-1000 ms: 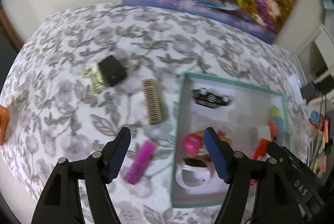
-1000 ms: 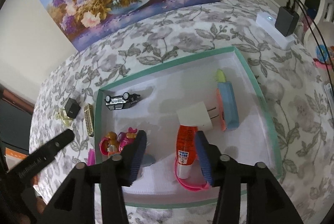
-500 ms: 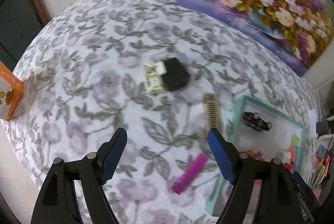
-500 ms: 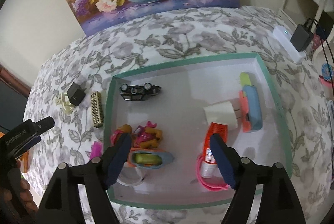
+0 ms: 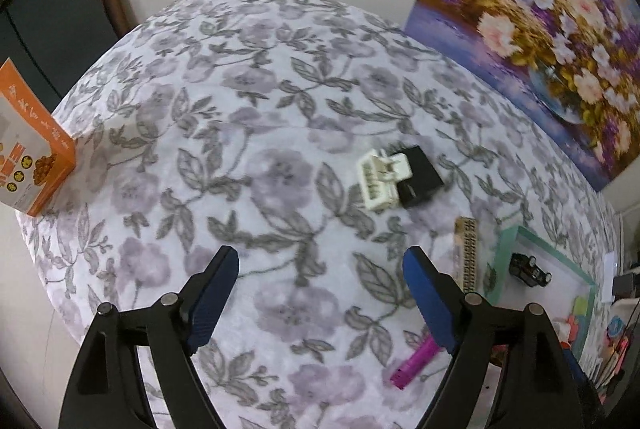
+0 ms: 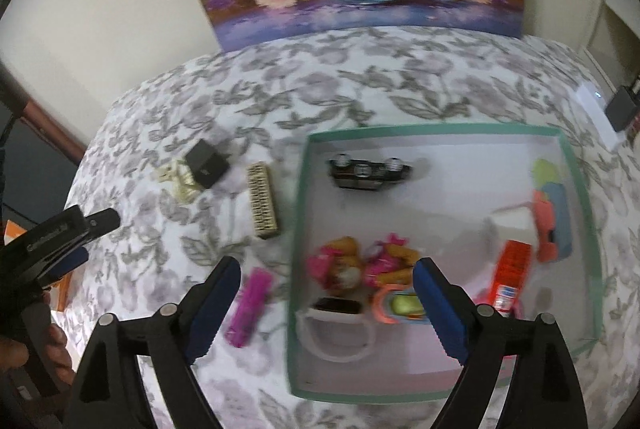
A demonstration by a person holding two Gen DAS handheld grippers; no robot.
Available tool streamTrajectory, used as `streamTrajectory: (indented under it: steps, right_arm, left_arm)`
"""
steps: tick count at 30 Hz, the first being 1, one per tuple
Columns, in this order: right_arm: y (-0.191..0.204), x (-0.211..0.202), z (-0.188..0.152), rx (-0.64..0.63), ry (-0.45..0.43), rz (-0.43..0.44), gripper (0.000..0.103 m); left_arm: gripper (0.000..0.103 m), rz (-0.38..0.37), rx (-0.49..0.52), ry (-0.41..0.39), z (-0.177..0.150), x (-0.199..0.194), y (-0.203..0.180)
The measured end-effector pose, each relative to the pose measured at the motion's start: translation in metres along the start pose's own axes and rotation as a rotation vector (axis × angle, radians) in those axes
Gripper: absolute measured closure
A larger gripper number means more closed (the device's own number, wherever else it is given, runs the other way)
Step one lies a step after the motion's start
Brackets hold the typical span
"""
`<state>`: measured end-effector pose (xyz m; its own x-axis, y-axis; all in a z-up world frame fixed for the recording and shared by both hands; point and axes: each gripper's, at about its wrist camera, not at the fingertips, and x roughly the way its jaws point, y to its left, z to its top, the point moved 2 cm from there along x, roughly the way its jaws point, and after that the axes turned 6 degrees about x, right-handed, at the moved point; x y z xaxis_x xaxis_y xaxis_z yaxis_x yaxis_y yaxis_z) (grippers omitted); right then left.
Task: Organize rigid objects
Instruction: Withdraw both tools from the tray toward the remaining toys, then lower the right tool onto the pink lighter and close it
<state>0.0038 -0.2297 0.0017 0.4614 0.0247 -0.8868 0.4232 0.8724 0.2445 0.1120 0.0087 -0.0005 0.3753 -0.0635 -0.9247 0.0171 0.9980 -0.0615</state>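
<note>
Both jaws are opening, nothing between them. The left hand-held gripper [image 5: 316, 293] should straddle the black cube [image 5: 420, 175] squarely; the right hand-held gripper [image 6: 326, 301] hangs empty by the tray [image 6: 298, 229].

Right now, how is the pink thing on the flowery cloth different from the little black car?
The pink bar lies outside the tray, on the flowered cloth; the black toy car lies inside the tray. The pink bar is a plain bright stick; the black toy car is dark with silvery wheels. The bar points away from the camera; the car lies crosswise. Neither is being held.
</note>
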Motion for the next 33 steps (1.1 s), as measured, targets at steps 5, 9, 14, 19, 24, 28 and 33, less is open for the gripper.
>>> streamTrajectory:
  steps: [5, 9, 14, 19, 24, 28, 33]
  right_arm:
    - [0.026, 0.009, -0.007, -0.048, 0.010, 0.022, 0.013]
    - [0.041, 0.014, -0.012, -0.069, 0.019, 0.047, 0.014]
    - [0.055, 0.027, -0.019, -0.100, 0.052, 0.060, 0.026]
    - [0.062, 0.041, -0.028, -0.125, 0.102, 0.057, 0.039]
    - [0.067, 0.053, -0.036, -0.139, 0.142, 0.057, 0.049]
    - [0.069, 0.062, -0.042, -0.152, 0.175, 0.043, 0.054]
    - [0.070, 0.072, -0.047, -0.161, 0.200, 0.025, 0.058]
  left_arm:
    - [0.018, 0.000, -0.035, 0.003, 0.003, 0.002, 0.016]
    - [0.018, -0.001, -0.054, 0.010, 0.003, 0.006, 0.025]
    - [0.018, -0.008, -0.061, 0.029, 0.002, 0.014, 0.030]
    - [0.018, -0.005, -0.050, 0.058, 0.000, 0.025, 0.030]
    - [0.018, -0.007, -0.038, 0.099, -0.004, 0.038, 0.028]
    - [0.018, 0.000, -0.030, 0.128, -0.007, 0.048, 0.026]
    - [0.018, 0.013, -0.020, 0.141, -0.008, 0.053, 0.026]
